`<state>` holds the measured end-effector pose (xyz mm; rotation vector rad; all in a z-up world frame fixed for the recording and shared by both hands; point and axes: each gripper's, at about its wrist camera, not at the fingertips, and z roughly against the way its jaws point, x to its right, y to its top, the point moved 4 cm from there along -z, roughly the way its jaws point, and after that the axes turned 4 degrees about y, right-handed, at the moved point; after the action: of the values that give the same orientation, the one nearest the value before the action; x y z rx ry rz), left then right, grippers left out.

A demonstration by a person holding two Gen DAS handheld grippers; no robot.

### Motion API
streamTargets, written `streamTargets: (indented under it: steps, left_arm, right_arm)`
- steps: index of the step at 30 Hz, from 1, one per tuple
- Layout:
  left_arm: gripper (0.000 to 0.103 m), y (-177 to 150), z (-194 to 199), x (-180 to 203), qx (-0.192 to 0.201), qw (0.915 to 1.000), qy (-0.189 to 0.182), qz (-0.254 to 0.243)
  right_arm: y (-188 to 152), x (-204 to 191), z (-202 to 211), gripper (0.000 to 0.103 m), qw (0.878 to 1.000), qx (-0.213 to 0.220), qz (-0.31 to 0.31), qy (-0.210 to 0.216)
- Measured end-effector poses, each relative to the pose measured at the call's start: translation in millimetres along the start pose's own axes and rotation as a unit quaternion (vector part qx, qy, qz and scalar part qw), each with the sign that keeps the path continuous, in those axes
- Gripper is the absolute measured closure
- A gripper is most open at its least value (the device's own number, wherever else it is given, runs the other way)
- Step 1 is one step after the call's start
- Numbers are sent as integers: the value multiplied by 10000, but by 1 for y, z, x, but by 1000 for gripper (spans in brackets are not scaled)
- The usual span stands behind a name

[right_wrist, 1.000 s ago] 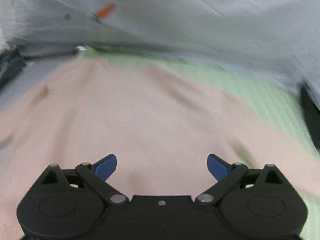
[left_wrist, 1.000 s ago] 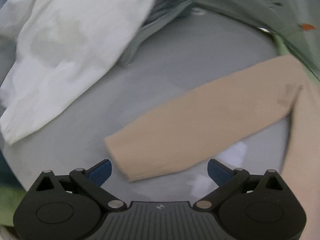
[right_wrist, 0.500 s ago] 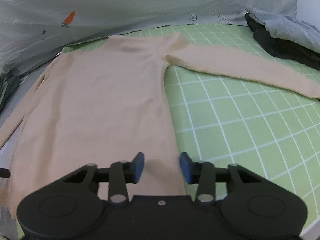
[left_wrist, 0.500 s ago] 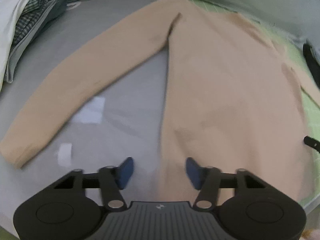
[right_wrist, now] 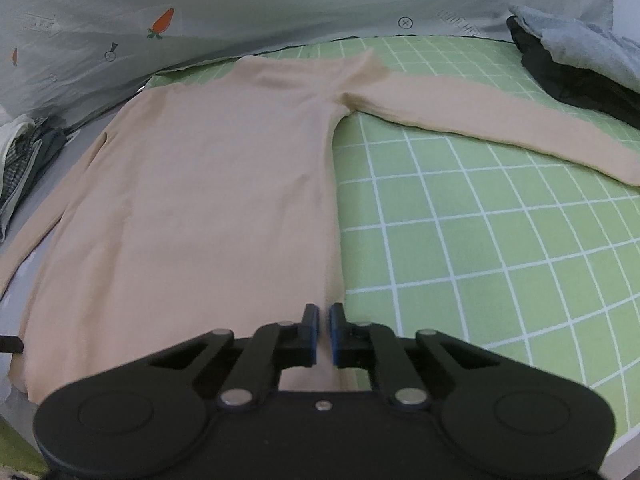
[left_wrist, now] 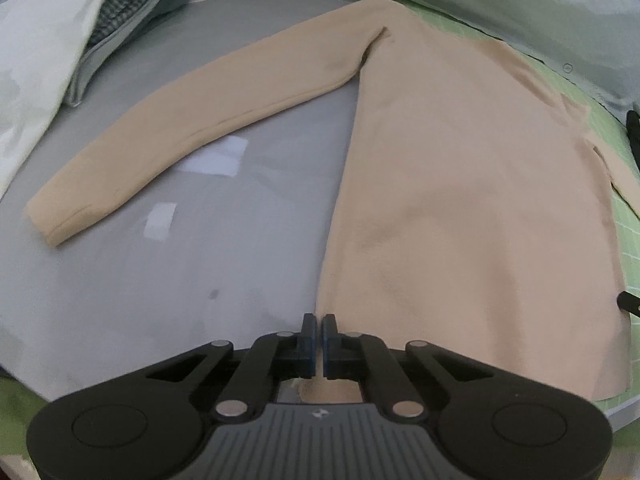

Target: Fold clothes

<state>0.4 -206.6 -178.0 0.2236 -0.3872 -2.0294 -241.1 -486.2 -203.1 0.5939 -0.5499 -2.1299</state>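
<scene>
A beige long-sleeved top lies flat, both sleeves spread out to the sides. In the left wrist view its left sleeve stretches across the grey surface. My left gripper is at the near left corner of the hem, its jaws closing to a pinch on the fabric edge. In the right wrist view the top lies partly on a green grid mat, with its right sleeve on the mat. My right gripper is at the near right hem corner, its jaws closing with the fabric edge between them.
A white garment and a checked one are piled at the far left. Dark and grey clothes lie at the far right of the mat. A pale carrot-print cloth rises behind the top.
Both grippers moved from over the sleeve and body to the near hem corners. Their jaws went from wide open to shut on the fabric edges.
</scene>
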Motion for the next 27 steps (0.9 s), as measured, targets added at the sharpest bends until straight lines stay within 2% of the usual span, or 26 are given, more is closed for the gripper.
streamTargets:
  steps: [10, 11, 13, 15, 16, 17, 18, 21, 22, 23, 27]
  left_arm:
    - [99, -20, 15, 8, -208, 9996, 195, -74]
    - [94, -18, 15, 10, -186, 9994, 249, -125]
    - [91, -16, 19, 12, -130, 9988, 414, -223]
    - [81, -10, 23, 14, -61, 9984, 502, -266]
    - [77, -6, 25, 14, -23, 9984, 504, -246]
    - [65, -1, 26, 14, 13, 9986, 485, -201]
    - [55, 5, 28, 14, 63, 9988, 469, -130]
    - [46, 19, 36, 9, 235, 9988, 430, 8]
    - [44, 25, 37, 10, 261, 9987, 432, 16]
    - [42, 32, 36, 13, 278, 9987, 438, 0]
    - [40, 57, 24, 37, 286, 9985, 450, -152]
  right_arm:
    - [-7, 4, 7, 96, 9999, -18, 118, -72]
    - [-7, 5, 7, 95, 9999, 0, 96, -62]
    - [-5, 5, 6, 92, 10000, 25, 79, -44]
    - [-2, 6, 5, 83, 9999, 48, 80, -63]
    - [0, 7, 5, 72, 9999, 74, 89, -102]
    - [5, 8, 6, 62, 9998, 136, 101, -144]
    - [9, 9, 7, 58, 9996, 198, 113, -186]
    - [27, 13, 10, 39, 9984, 433, 204, -294]
    - [34, 14, 10, 25, 9979, 503, 295, -298]
    - [42, 14, 7, 17, 9971, 571, 403, -315]
    - [76, 15, -6, 16, 9937, 743, 763, -353]
